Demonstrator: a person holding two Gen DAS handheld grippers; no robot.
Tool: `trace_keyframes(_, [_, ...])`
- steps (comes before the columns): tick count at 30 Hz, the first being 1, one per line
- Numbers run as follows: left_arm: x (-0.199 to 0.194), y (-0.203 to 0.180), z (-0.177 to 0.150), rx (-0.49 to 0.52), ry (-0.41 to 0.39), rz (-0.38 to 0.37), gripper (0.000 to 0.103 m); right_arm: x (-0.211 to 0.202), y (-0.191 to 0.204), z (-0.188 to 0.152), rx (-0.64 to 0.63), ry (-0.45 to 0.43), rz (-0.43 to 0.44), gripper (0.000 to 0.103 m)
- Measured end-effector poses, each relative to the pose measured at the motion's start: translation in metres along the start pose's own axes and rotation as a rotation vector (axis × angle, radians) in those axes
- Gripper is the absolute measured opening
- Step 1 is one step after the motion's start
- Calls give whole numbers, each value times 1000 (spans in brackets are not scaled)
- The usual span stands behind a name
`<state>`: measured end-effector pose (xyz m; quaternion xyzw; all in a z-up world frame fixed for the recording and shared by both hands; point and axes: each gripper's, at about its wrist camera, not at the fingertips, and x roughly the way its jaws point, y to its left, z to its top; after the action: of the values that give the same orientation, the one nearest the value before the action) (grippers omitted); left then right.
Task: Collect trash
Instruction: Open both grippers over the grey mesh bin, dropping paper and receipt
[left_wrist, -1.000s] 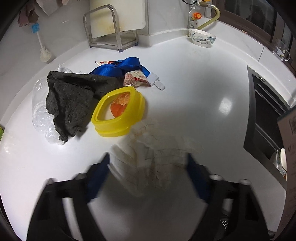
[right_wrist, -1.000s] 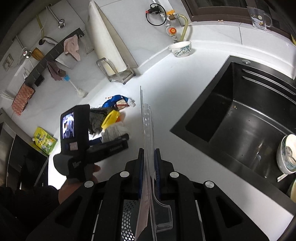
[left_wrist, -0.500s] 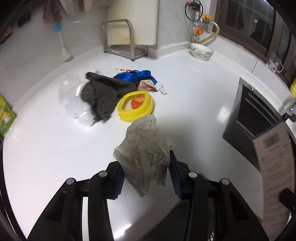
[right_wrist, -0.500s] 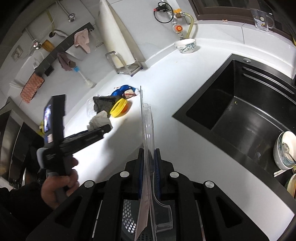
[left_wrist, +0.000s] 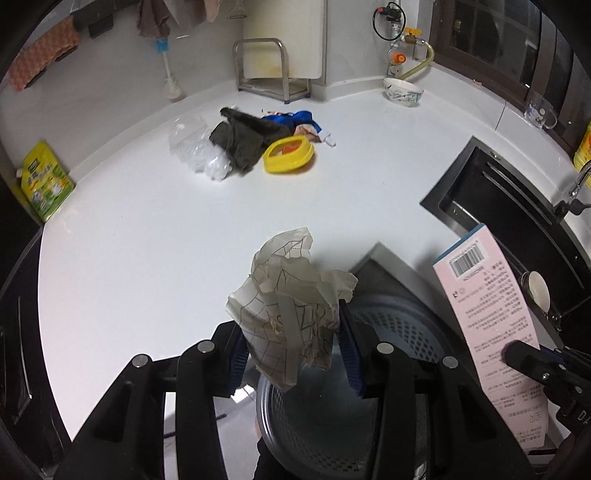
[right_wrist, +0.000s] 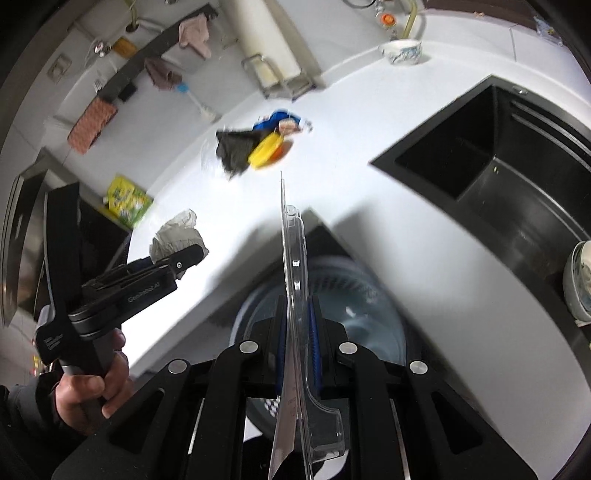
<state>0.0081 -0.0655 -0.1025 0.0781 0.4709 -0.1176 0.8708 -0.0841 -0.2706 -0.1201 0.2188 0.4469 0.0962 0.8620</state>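
Left tongs (left_wrist: 291, 354) clamp the crumpled paper (left_wrist: 291, 291) over the bin (left_wrist: 399, 325) beside the surface (left_wrist: 166, 229), presumably for dropping; right tongs (right_wrist: 297, 332) pinch a flat blister pack (right_wrist: 295, 258) (edge-on) above it too.

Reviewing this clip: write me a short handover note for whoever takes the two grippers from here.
Left gripper: shut on the crumpled paper, held at the counter edge above the mesh bin; its jaws have just closed on it.
Right gripper: shut on the flat blister pack, also over the bin.
Done: both pieces lifted off the counter.
Left: drop both in the bin, then fetch the pile at the back: clear plastic, dark cloth, yellow tub, blue wrapper.
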Motion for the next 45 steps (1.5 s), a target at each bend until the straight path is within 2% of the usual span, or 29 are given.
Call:
trace_keyframes(6, [-2,-13,-33,-13,41,9,43,5,3,-21,-37,65,17,11])
trace_keyframes(13, [3,-21,-56,-14,86,6,45,17,-1,-34,-35,131,16,11])
trace_keyframes(25, [6,-20,-62,-21,108,22,51,38,-2,-34,-27,195,12,12])
trace_keyframes(28, [3,-20,-61,-26,103,21,57,37,-4,-33,-28,199,7,13])
trace_keyframes(29, [3,-20,-61,-30,101,21,63,37,-4,-33,-28,198,7,17])
trace_keyframes(30, [2,-20,-61,-33,99,22,69,36,-5,-32,-26,193,9,28])
trace_keyframes(32, [0,-19,-60,-40,92,22,74,32,-5,-30,-26,173,0,45])
trace_keyframes(37, [-3,-18,-59,-49,83,32,80,24,-7,-27,-33,145,0,46])
trace_keyframes(45, [-11,-21,-57,-47,67,39,81,17,-9,-26,-38,135,6,46])
